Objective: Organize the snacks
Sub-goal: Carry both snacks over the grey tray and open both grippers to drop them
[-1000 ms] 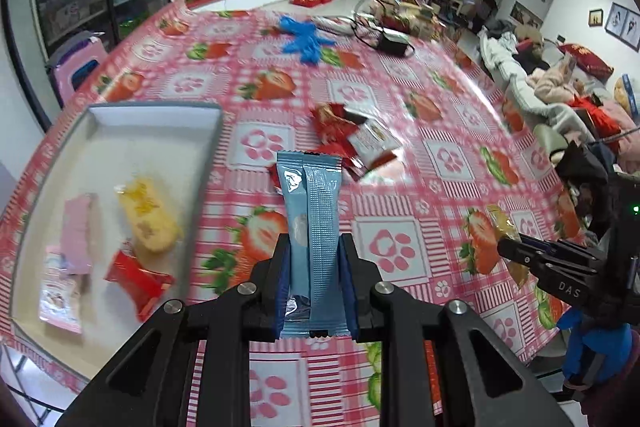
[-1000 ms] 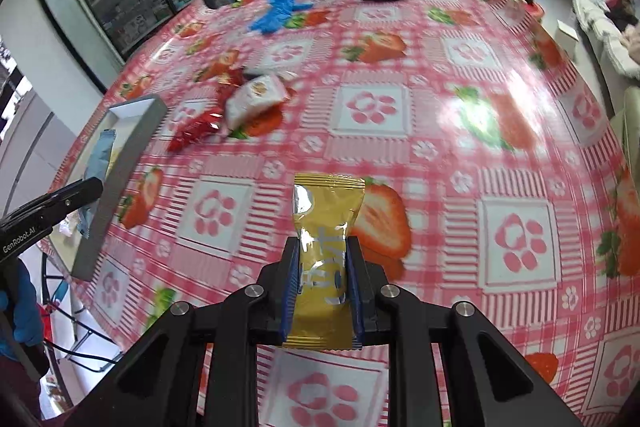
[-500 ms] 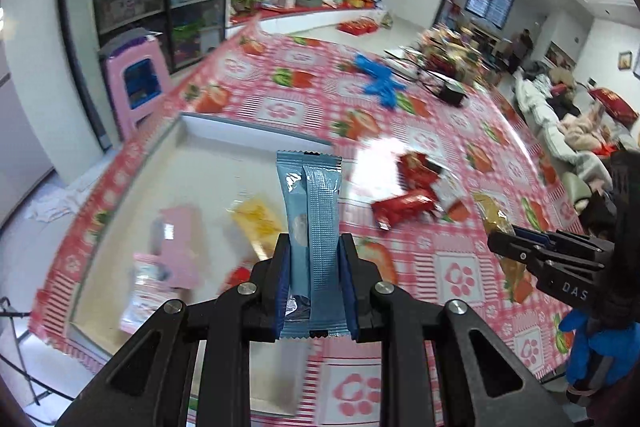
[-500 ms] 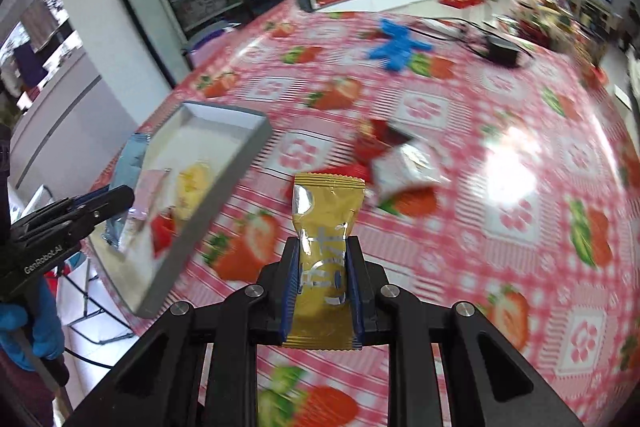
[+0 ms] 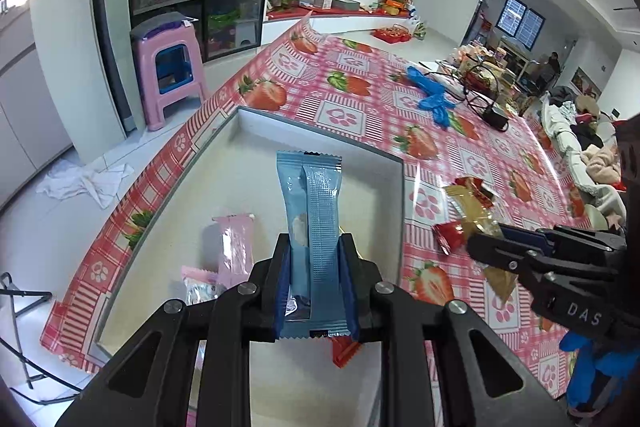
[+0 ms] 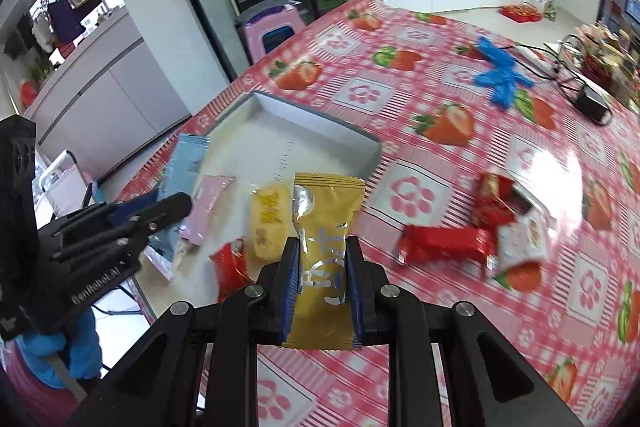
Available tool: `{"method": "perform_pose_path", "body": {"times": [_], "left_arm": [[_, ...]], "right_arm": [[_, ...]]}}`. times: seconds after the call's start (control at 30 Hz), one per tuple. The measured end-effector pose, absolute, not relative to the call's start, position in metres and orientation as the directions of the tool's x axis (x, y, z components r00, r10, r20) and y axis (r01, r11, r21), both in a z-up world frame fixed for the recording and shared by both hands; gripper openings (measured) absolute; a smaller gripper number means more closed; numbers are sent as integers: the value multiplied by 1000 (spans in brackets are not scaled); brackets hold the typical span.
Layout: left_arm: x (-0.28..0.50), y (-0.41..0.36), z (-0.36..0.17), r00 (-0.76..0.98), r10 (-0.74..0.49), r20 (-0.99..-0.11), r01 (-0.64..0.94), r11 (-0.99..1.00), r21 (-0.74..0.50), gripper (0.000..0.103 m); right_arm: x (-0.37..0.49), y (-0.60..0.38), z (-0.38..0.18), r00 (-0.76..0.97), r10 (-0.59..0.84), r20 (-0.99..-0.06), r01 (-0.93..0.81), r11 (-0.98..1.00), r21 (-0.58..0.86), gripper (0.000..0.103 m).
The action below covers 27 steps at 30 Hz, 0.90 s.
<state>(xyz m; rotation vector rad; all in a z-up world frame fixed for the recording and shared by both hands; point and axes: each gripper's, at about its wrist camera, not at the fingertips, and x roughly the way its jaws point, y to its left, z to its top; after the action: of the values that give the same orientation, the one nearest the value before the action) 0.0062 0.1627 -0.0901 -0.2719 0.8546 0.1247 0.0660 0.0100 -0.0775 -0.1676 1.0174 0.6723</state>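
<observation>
My left gripper (image 5: 314,247) is shut on a light blue snack packet (image 5: 314,211), held upright over the white tray (image 5: 320,139). In the tray lie a pink packet (image 5: 236,247), a small pink-edged packet (image 5: 198,285) and a red packet (image 5: 344,351) partly hidden by the fingers. My right gripper (image 6: 322,247) is shut on a gold packet (image 6: 324,227), hovering at the tray's near right edge (image 6: 332,131). A yellow packet (image 6: 268,223) and a red packet (image 6: 230,267) lie in the tray just left of it. In the left wrist view the right gripper (image 5: 484,245) stands to the right with the gold packet (image 5: 468,207).
Red packets (image 6: 444,245) and a white-and-red packet (image 6: 520,243) lie loose on the strawberry tablecloth (image 6: 440,163) right of the tray. Blue gloves (image 6: 500,71), cables and a black adapter (image 6: 592,103) sit farther back. A pink stool (image 5: 168,75) stands beyond the table edge.
Both grippers have swung left with their packets. The left one now hangs over the tray instead of the cloth; the right one has come from the table's middle to the tray's edge.
</observation>
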Motion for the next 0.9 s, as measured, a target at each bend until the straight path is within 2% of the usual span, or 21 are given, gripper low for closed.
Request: {"method": "perform_pose_path", "body": {"times": [0.6, 0.63, 0.67, 0.7, 0.73, 0.8, 0.9], "left_arm": [[23, 185, -135, 573, 6, -820, -269, 946, -181, 26], [23, 184, -135, 573, 11, -820, -267, 948, -174, 33], [23, 183, -134, 572, 17, -820, -266, 950, -166, 52], [22, 181, -132, 574, 32, -818, -269, 951, -151, 63], [21, 181, -130, 582, 40, -812, -270, 952, -146, 79], [17, 178, -120, 609, 41, -792, -257, 955, -148, 80], [18, 173, -109, 610, 37, -792, -239, 961, -139, 81]], "right_arm": [[97, 80, -105, 225, 458, -860, -614, 752, 241, 24], [97, 80, -106, 219, 457, -862, -614, 751, 242, 24], [98, 80, -107, 213, 454, -865, -613, 752, 243, 24], [99, 79, -108, 210, 450, -868, -609, 755, 244, 33], [100, 77, -108, 212, 448, -869, -602, 760, 245, 62], [101, 72, -106, 230, 444, -866, -586, 774, 241, 101], [104, 56, -97, 269, 450, -852, -553, 796, 246, 102]]}}
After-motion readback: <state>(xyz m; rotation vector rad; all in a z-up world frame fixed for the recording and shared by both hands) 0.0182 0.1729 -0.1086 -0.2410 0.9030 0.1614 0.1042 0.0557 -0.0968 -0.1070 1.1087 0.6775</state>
